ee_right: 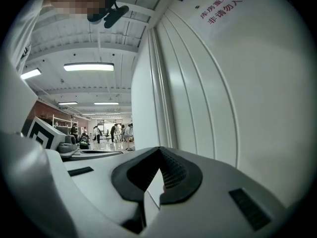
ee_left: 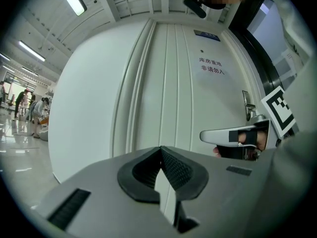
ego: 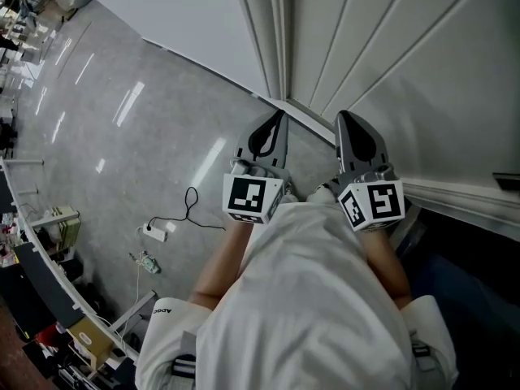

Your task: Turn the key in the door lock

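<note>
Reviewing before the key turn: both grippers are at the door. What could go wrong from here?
1. The left gripper and right gripper both have shut, empty fingers; unless one opens, it would likely bump the lock plate instead of gripping the key.
2. The lock plate is small and shows only toward the left gripper view's right side, no key discernible; aiming may miss.
3. The grippers sit close together and could collide.

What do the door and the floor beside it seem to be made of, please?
The door looks like painted metal or laminate, though I can't tell which: white satin finish, crisp vertical ribs, soft sheen. The floor looks like polished stone-look tile or vinyl: mottled grey, and it mirrors the ceiling lights as bright streaks.
</note>
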`<state>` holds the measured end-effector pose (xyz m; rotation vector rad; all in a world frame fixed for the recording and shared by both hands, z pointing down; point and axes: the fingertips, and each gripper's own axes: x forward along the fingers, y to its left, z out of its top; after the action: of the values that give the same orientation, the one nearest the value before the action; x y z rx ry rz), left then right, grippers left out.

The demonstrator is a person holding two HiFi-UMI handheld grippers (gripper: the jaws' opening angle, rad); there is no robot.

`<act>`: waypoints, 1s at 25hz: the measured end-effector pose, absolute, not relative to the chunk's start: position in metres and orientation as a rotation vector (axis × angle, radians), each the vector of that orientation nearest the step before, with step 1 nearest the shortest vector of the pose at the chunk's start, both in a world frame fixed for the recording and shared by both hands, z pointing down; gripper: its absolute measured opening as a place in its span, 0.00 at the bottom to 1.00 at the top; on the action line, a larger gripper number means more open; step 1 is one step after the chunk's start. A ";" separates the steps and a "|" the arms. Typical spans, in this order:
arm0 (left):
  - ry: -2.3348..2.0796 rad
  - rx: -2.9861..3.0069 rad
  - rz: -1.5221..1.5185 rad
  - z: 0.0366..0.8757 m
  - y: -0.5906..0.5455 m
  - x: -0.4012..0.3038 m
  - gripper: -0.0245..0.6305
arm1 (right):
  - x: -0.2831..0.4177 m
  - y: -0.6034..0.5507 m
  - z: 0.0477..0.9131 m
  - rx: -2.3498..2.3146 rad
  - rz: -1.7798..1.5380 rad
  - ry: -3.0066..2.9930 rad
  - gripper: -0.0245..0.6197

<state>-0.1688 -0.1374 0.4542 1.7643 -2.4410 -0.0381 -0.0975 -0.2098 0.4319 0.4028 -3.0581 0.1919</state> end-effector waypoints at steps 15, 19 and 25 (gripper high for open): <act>-2.578 1.557 -0.021 0.459 -0.129 -0.171 0.05 | -0.126 -0.207 0.451 0.153 0.234 -3.023 0.04; -2.620 1.489 -0.019 0.456 -0.120 -0.171 0.05 | -0.130 -0.202 0.451 0.098 0.227 -3.012 0.04; -2.627 1.464 -0.019 0.462 -0.108 -0.179 0.05 | -0.146 -0.178 0.450 0.003 0.195 -3.052 0.04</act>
<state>-0.1793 -0.1081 0.4617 1.4644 -2.6273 -0.0190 -0.1461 -0.1784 0.4498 0.0031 -3.0524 0.1948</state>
